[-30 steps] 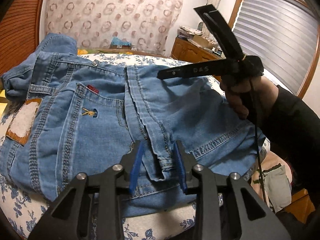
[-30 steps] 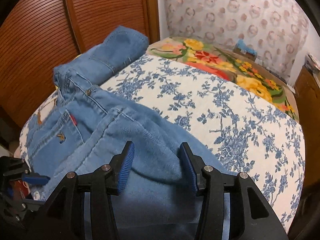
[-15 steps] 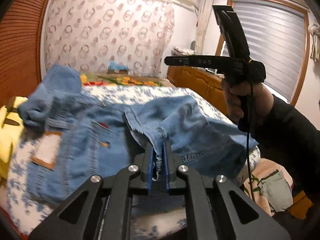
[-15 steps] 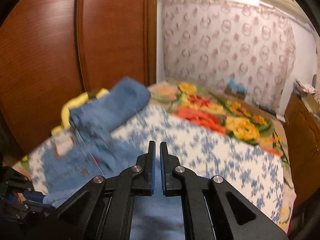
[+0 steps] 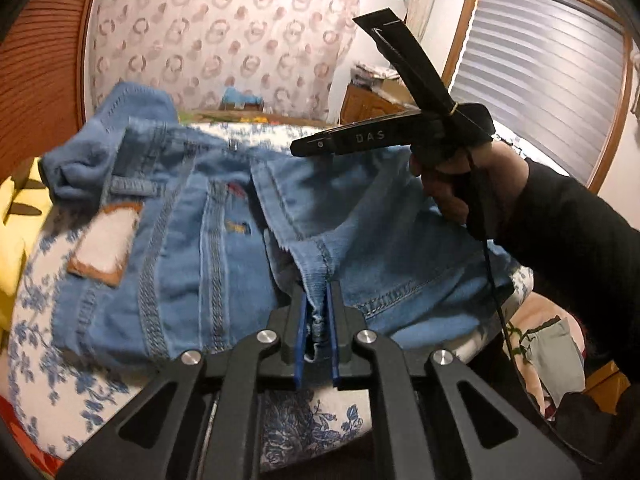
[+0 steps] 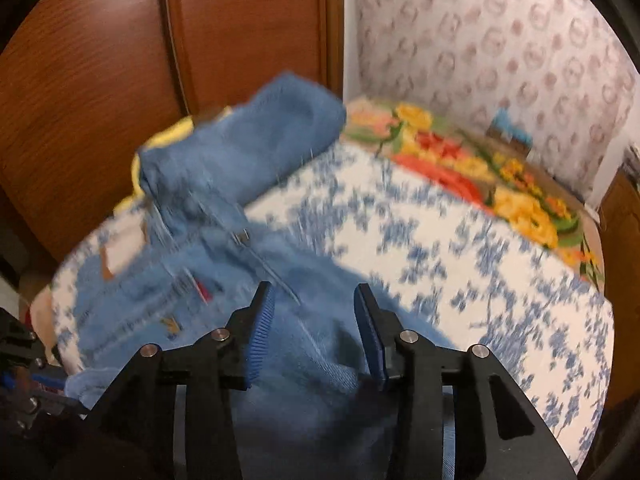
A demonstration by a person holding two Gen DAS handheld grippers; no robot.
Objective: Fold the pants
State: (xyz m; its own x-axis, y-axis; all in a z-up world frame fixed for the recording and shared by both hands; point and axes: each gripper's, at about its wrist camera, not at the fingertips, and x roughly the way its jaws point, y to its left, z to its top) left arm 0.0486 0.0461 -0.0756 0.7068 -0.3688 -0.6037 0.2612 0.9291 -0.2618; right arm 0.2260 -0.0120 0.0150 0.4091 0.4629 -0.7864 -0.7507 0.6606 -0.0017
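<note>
Folding is at an early stage, by the look of it: pants [image 5: 192,248] lie spread across the bed [image 6: 460,248], waistband and leather patch [image 5: 102,250] toward the wardrobe side, one leg end bunched up at the far left corner.

Bed: blue-flowered white cover, brighter floral blanket [image 6: 480,160] beyond it near the patterned wall. Pants take up the near left part of the cover; right part bare.

Left gripper [image 5: 318,320]: closed tight on a seam of denim at the near edge, cloth pinched between the blue pads and pulled up into a ridge.

Right gripper [image 6: 314,332]: jaws apart, nothing held, hovering just over the loose denim fold [image 6: 312,400] that bulges below it. Right view is motion-blurred, so contact with the cloth cannot be told.

Judgement on next move: right gripper needs to settle on a firm edge of that fold and close, level with the left's hold, so both can carry the half across evenly. Uneven grips would likely skew the crease.
</note>
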